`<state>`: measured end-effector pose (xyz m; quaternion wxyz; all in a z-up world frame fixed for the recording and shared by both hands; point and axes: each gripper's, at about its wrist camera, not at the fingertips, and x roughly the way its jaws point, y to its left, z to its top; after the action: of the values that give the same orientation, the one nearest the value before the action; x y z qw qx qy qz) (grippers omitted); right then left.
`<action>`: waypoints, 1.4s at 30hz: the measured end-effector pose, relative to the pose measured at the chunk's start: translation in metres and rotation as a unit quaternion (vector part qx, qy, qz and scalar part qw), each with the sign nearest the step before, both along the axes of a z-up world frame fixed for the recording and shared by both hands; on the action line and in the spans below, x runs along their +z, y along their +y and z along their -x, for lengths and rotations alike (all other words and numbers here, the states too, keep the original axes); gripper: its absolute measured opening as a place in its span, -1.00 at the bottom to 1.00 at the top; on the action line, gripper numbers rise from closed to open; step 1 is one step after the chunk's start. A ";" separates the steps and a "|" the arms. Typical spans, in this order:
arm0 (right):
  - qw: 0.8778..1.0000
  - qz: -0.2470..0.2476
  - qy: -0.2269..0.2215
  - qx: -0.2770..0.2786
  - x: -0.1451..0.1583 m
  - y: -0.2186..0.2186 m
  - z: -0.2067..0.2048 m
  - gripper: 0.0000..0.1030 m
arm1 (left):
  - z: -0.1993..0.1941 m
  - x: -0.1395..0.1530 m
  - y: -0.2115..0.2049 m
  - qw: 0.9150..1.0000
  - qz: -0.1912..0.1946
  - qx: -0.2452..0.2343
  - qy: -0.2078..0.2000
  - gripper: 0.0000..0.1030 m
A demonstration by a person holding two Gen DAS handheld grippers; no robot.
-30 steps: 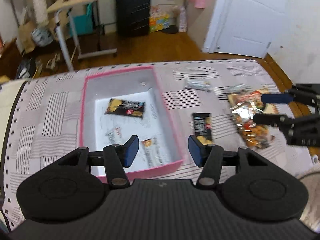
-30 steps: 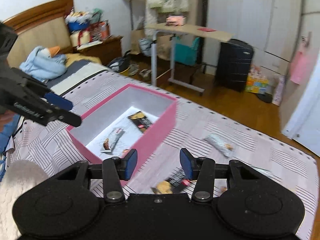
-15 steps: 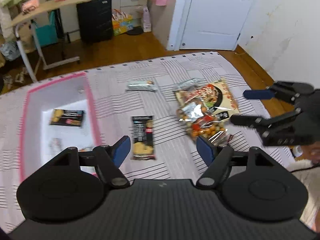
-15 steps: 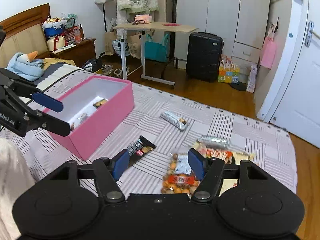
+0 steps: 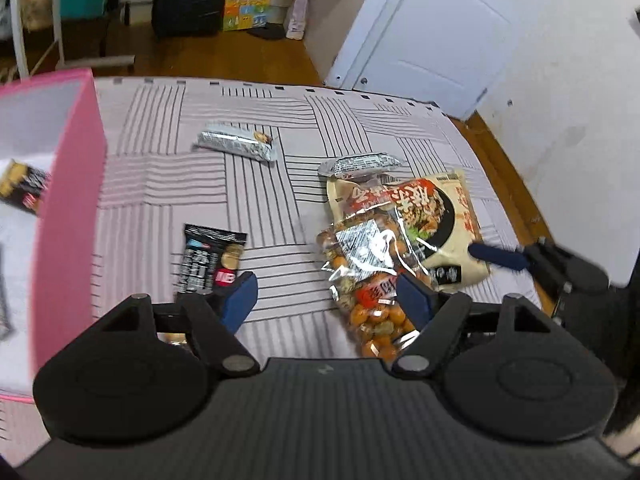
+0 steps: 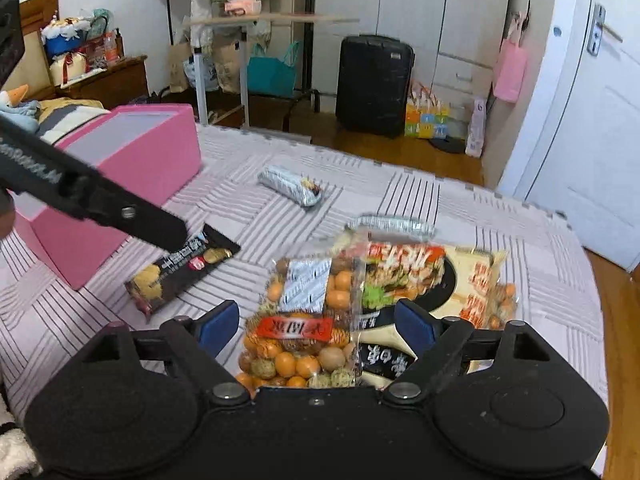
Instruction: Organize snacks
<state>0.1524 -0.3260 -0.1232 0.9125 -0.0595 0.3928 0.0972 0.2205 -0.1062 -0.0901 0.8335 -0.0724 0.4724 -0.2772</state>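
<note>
the clear bag of orange nuts [image 6: 304,328] lies on the striped bed cover [image 5: 160,184], partly over the big noodle pack [image 6: 416,276]. your right gripper [image 6: 316,322] has just opened its jaws wide around the bag, without pressing it. your left gripper [image 5: 328,294] has also been opening, with only cover between its jaws, beside the black snack bar [image 5: 210,256]. the pink box [image 6: 132,168] stands to the left.

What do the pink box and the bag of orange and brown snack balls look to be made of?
Pink box: likely matte cardboard, with flat, stiff walls and no gloss. Bag of snack balls: thin clear plastic film with silvery foil patches; it crinkles, glints and shows its contents.
</note>
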 end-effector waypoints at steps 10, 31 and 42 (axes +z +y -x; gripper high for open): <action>0.999 -0.003 0.034 0.014 -0.011 0.001 0.007 0.71 | -0.002 -0.052 -0.006 0.999 0.018 -0.003 0.032 0.66; 0.991 0.040 0.124 0.030 -0.064 0.017 -0.014 0.86 | -0.006 -0.103 -0.046 0.989 0.089 -0.043 0.108 0.25; 0.992 0.052 0.117 -0.003 -0.062 0.025 -0.009 0.77 | 0.007 -0.103 -0.051 0.989 0.096 -0.049 0.106 0.06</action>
<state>0.1611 -0.3006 -0.1855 0.8562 -0.0940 0.5018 0.0799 0.2138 -0.1567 -0.1931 0.7536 -0.1580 0.5319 -0.3525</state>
